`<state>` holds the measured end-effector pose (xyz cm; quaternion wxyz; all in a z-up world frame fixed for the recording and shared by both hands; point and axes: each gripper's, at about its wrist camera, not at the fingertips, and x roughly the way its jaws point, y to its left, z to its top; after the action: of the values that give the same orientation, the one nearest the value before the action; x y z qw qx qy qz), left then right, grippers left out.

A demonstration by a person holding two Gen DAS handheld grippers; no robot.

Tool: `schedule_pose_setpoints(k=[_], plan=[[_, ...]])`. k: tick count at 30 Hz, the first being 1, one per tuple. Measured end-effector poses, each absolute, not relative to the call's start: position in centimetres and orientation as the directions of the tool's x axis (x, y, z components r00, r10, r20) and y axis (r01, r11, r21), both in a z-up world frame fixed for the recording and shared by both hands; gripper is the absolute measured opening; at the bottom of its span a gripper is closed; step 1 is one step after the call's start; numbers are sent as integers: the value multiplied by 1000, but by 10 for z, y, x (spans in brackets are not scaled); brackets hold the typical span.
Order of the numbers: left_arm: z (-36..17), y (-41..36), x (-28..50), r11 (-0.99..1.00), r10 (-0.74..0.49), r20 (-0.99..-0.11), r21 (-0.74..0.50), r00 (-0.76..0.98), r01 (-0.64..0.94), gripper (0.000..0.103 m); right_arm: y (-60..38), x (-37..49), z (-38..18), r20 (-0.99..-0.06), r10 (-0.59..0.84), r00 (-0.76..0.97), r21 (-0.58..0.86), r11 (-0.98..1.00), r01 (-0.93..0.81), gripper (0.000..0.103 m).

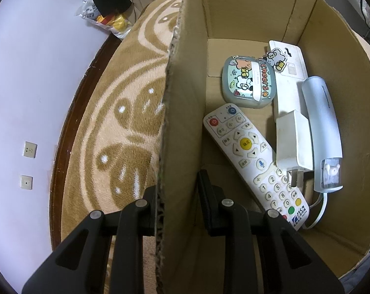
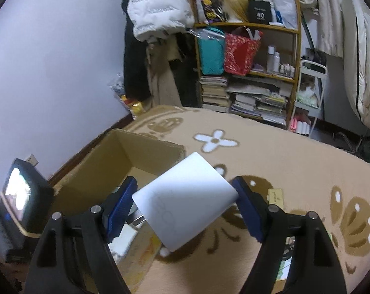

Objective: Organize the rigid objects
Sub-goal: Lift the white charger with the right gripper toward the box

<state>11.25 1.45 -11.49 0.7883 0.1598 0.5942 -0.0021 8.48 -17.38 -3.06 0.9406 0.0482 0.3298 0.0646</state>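
Note:
An open cardboard box (image 1: 182, 98) stands on the patterned rug. My left gripper (image 1: 177, 183) is shut on the box's left wall, one finger outside and one inside. In the box lie a white remote (image 1: 253, 161), a white plug charger (image 1: 292, 142), a pale blue tube-shaped device (image 1: 322, 132), a cartoon-printed case (image 1: 248, 83) and a flat white pack (image 1: 290, 73). In the right wrist view my right gripper (image 2: 185, 191) is shut on a white square block (image 2: 185, 201) with metal prongs. It is held in the air, tilted, over the near right side of the box (image 2: 145, 152).
A tan rug (image 2: 282, 156) covers the floor up to a lilac wall (image 1: 25, 73) with sockets (image 1: 29, 149). A snack bag (image 1: 106, 19) lies by the wall. A crowded bookshelf (image 2: 248, 73), hanging coats and a bed edge stand beyond. A small wooden tag (image 2: 275, 196) lies on the rug.

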Motion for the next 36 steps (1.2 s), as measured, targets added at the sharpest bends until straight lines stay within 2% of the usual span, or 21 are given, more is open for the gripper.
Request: schedule_pose_setpoints(k=[5,11,16,22,36], plan=[[-115,14,112,949,187,-937,250,295,194,24,-160,77,-26,-598,193,778,145,981,-132,84],[-115,14,111,949,185,-937,248,295,194,24,-141,74,-32,-603,245,759,145,970,-198,84],[-116,15,111,951,181,-939,244,294,193,24,-130,70,-35,-625,250,739,90,964,-250,84],[-117,15,111,951,181,-939,243,294,193,24,-119,68,-42,-633,299,714,109,948,-300,84],[-118,17,110,952,178,-940,240,292,192,24,-102,72,-57,-665,306,681,84,937,-340,84]])
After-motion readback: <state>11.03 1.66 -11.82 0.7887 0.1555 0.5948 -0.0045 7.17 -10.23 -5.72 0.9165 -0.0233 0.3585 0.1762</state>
